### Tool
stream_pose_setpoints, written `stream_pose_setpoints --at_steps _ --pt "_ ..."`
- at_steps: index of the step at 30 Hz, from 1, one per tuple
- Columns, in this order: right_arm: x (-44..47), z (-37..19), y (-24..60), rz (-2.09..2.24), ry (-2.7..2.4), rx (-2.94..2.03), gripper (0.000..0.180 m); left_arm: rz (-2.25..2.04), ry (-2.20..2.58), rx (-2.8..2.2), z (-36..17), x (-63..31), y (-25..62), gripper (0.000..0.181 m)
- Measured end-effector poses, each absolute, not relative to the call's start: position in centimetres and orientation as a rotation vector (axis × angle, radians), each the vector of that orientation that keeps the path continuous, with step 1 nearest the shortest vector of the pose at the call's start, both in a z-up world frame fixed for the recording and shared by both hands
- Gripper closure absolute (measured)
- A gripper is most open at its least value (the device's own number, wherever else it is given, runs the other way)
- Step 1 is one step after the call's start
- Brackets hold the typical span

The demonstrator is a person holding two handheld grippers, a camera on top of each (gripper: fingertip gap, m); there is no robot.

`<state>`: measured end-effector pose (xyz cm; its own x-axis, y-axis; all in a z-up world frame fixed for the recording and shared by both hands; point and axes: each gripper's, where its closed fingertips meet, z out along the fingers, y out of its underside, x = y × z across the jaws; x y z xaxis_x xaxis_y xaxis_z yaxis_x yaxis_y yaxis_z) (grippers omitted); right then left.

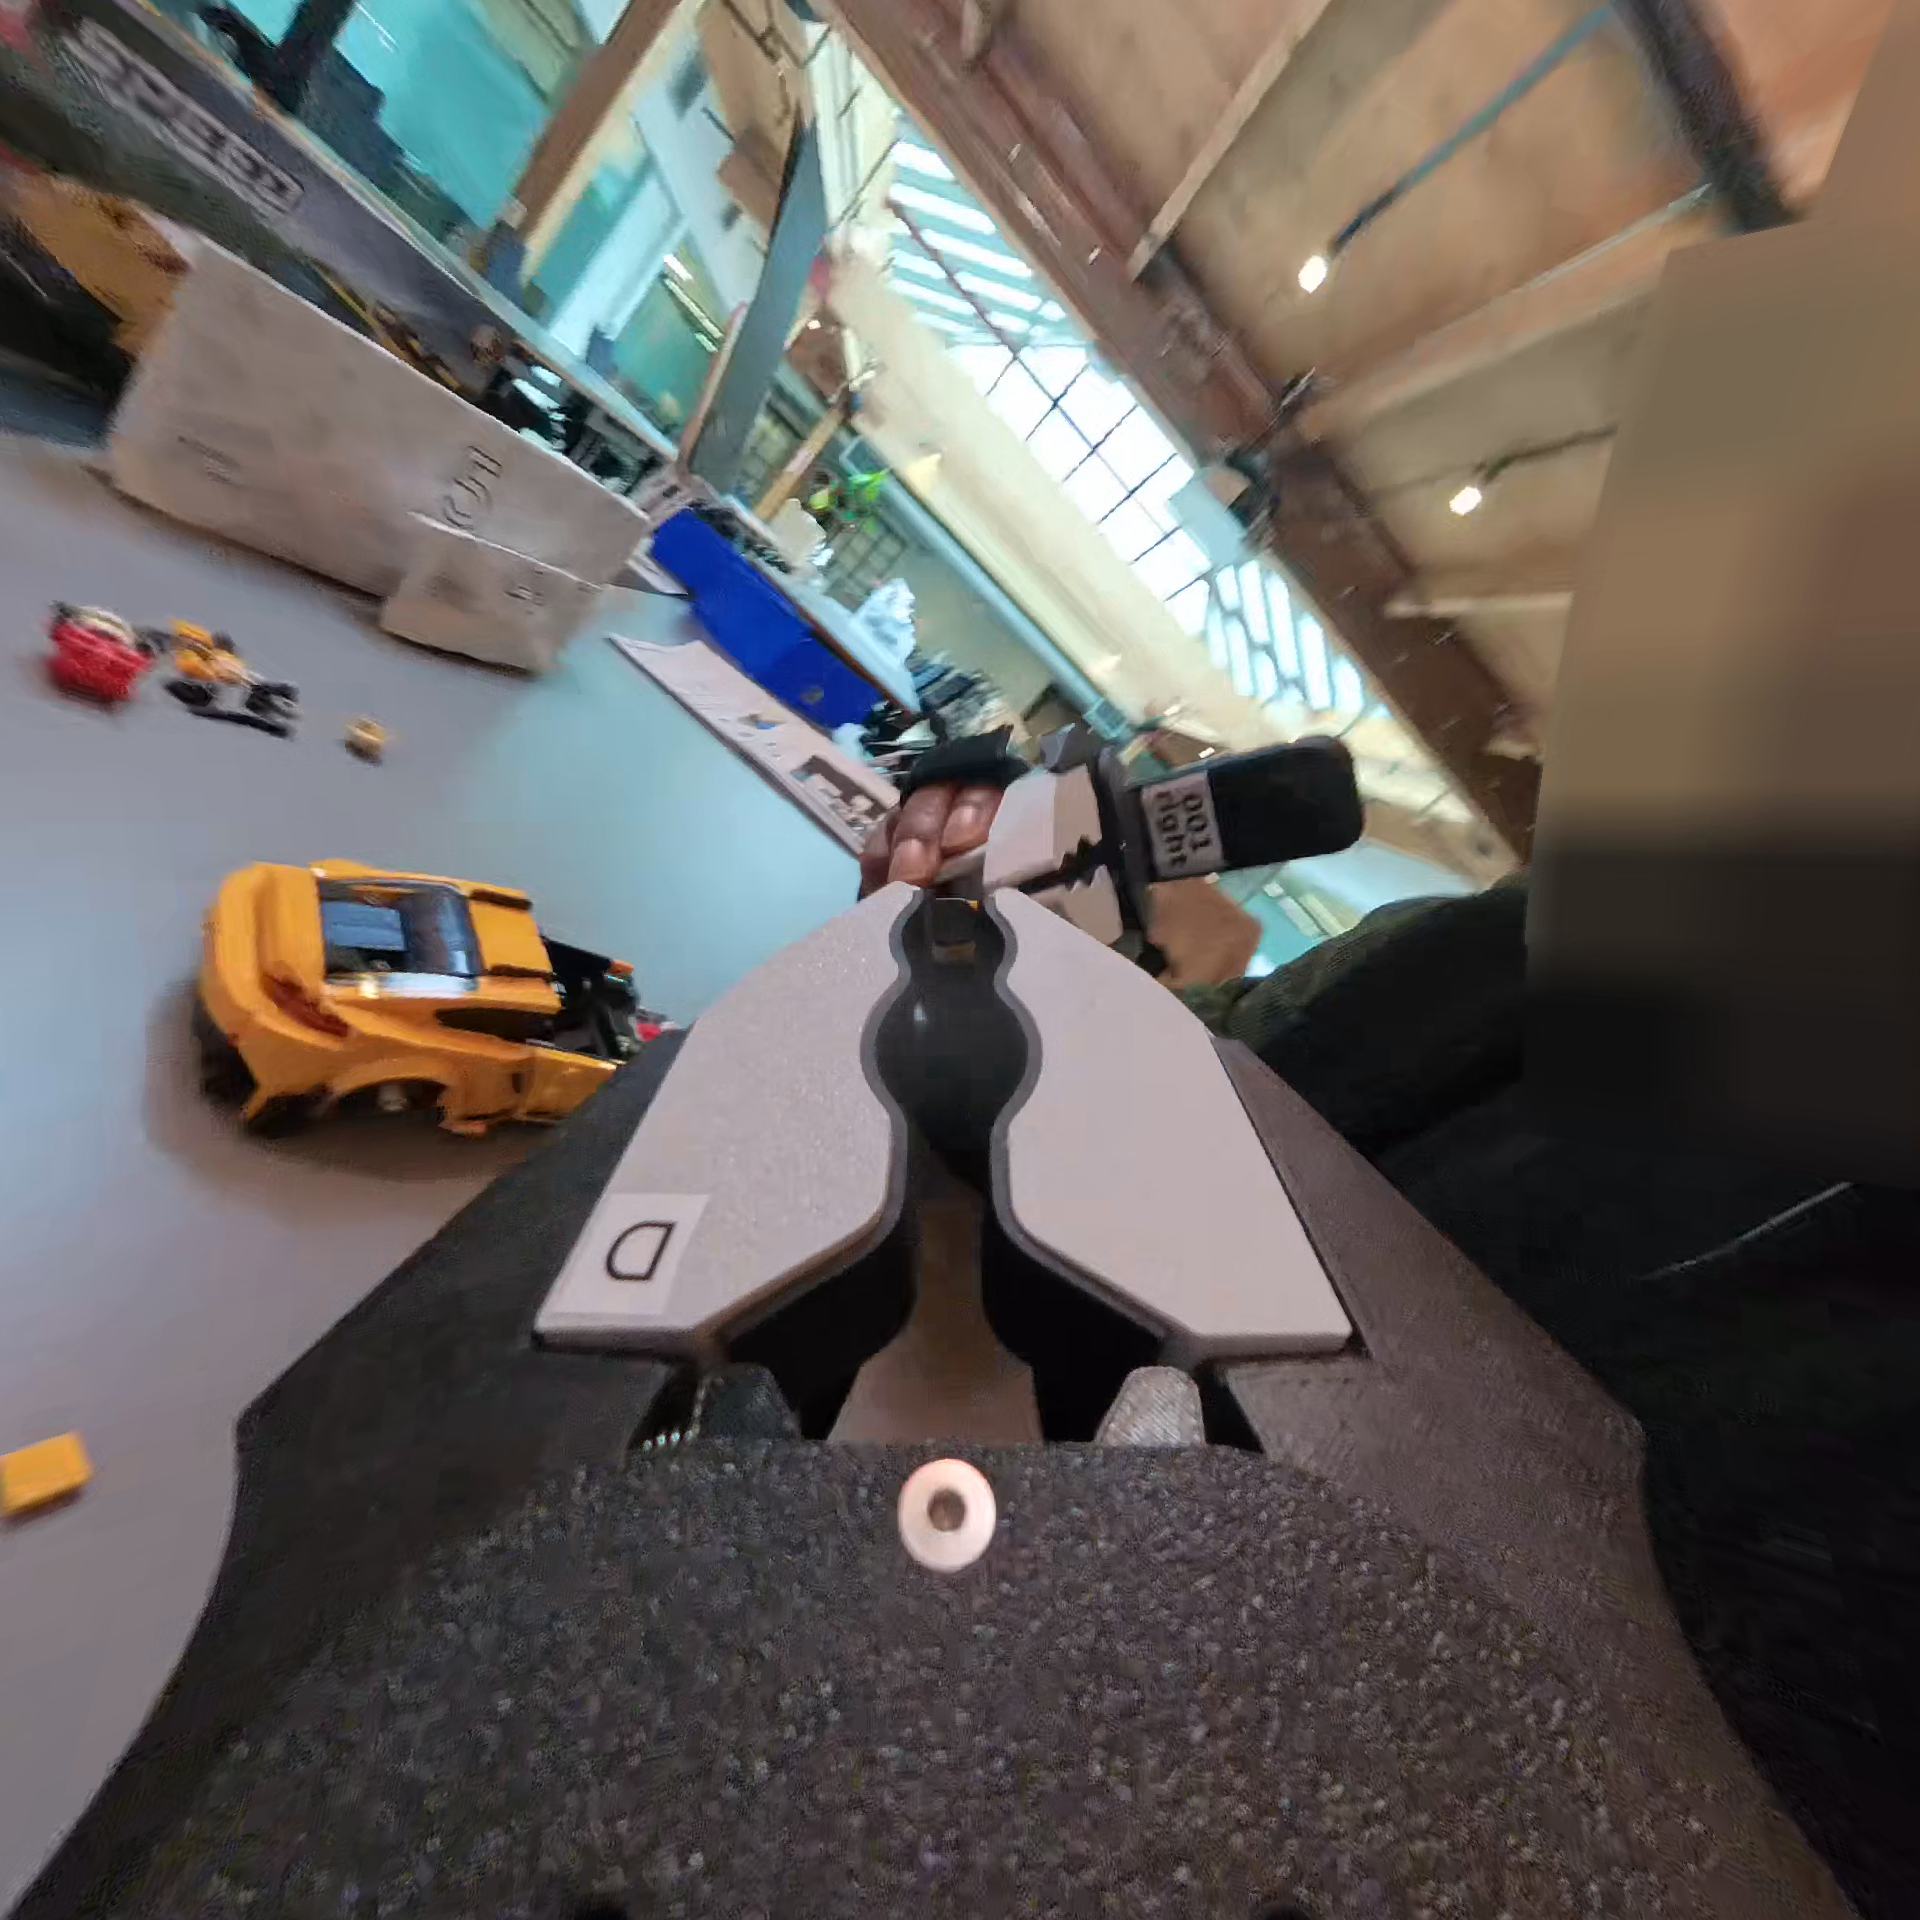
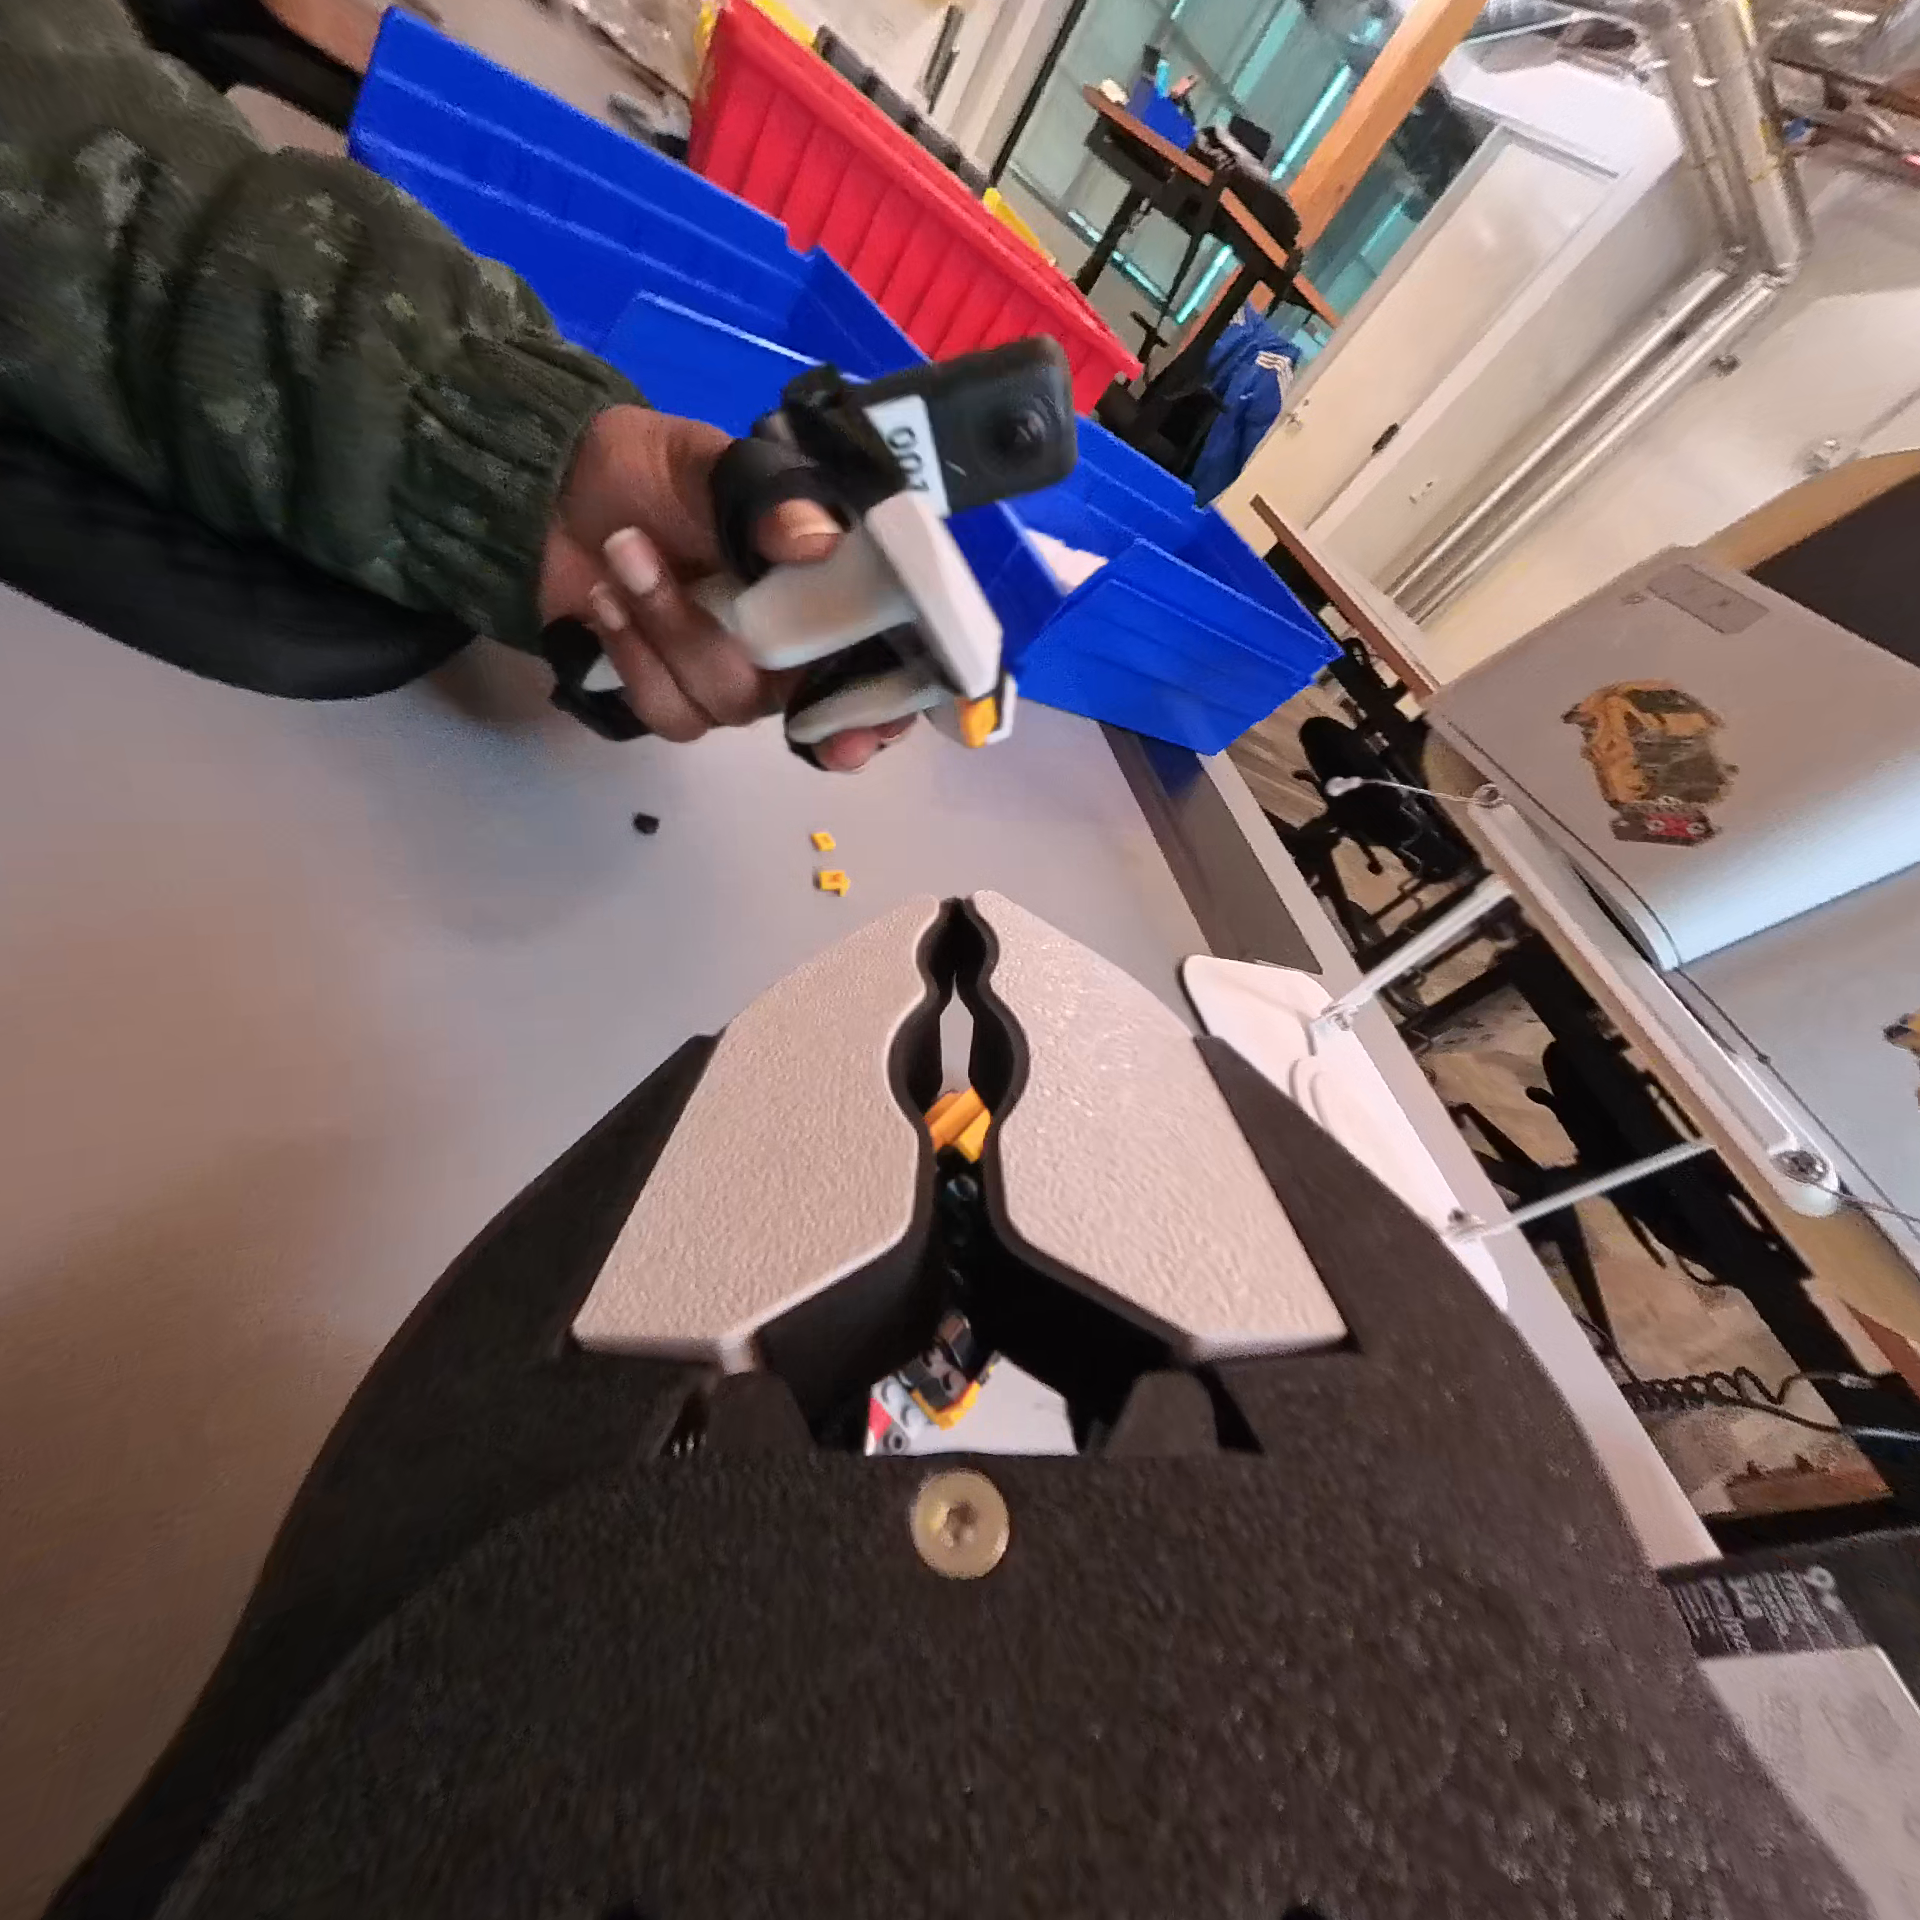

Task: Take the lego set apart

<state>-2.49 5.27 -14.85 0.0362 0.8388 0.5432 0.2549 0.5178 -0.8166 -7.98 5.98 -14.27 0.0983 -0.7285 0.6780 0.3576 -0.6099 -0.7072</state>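
- My left claw is pinched nearly closed on a small yellow brick; in the right wrist view the piece sits between its tips, lifted off the desk.
- My right claw has its tips almost meeting. A yellow-and-black lego chunk is wedged deeper between its fingers, with more grey and black pieces visible below it near the base.
- Both claws are held up in the air, facing one another, apart.
- The main lego car, yellow body with a dark roof, sits on the desk to the left of my left claw, well apart from it and untouched.
- Loose bits on the desk: a red and a yellow-black cluster toward the far side by the white boxes, one yellow plate near the close edge, tiny yellow pieces and a black one under my left claw.
- Blue bins and a red bin stand along the far edge.
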Motion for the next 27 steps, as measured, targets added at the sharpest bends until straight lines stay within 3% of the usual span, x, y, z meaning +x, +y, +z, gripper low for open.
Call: stream_pose_setpoints --at_steps 4,12,18,27 --pt "-2.6 -15.3 5.7 0.627 -1.492 -1.02 0.18 -1.535 0.421 -1.642 -15.1 -7.6 6.3 0.173" --pt "-2.7 -17.0 6.6 0.641 -1.495 -1.102 0.18 -0.367 0.801 -2.202 -25.7 -14.4 9.2 0.173" --pt "-2.9 -18.1 6.6 0.648 -1.525 -1.135 0.18 -0.329 0.857 -2.29 -27.8 -14.6 8.6 0.173" --pt "-2.9 -18.8 6.8 0.649 -1.54 -1.163 0.18 -0.361 0.845 -2.265 -27.2 -14.5 8.7 0.156"
